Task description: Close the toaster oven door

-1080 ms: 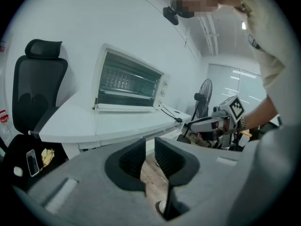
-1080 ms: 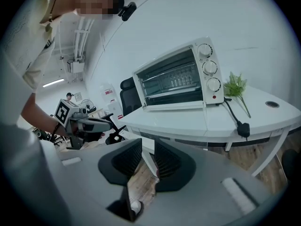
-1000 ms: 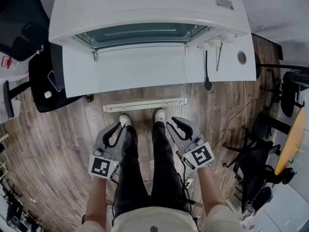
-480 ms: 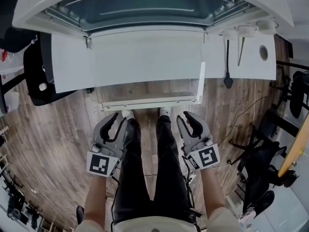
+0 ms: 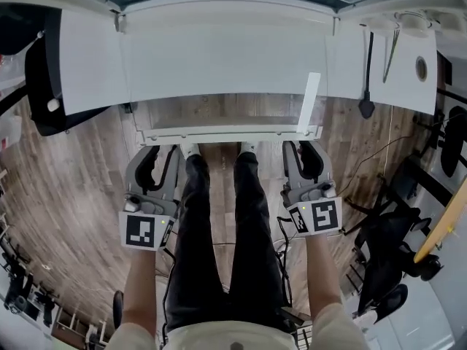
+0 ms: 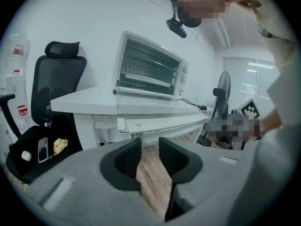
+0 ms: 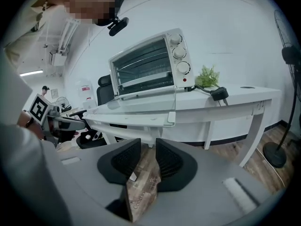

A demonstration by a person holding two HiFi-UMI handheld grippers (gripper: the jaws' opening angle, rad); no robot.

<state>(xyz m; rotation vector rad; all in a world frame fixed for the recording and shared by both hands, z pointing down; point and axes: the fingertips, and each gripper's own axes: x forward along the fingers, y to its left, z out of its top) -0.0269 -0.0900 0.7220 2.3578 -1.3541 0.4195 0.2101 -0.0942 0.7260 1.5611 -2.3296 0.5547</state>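
Boxy white toaster oven (image 7: 150,65)

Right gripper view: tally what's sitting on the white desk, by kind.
toaster oven: 1
green plant: 1
black power plug: 1
Total: 3

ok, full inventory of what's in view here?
toaster oven: 1, white, on desk
oven door: 1, glass, folded down open
desk: 1, white, ahead
plant: 1, green, on desk beside oven
plug: 1, black, on desk near plant
office chair: 1, black, left of desk
phone: 1, dark, on chair seat
fan: 1, black, right of desk
floor: wood planks
legs: 2, black trousers
left gripper, right gripper: grey, jaws just opening, nothing between
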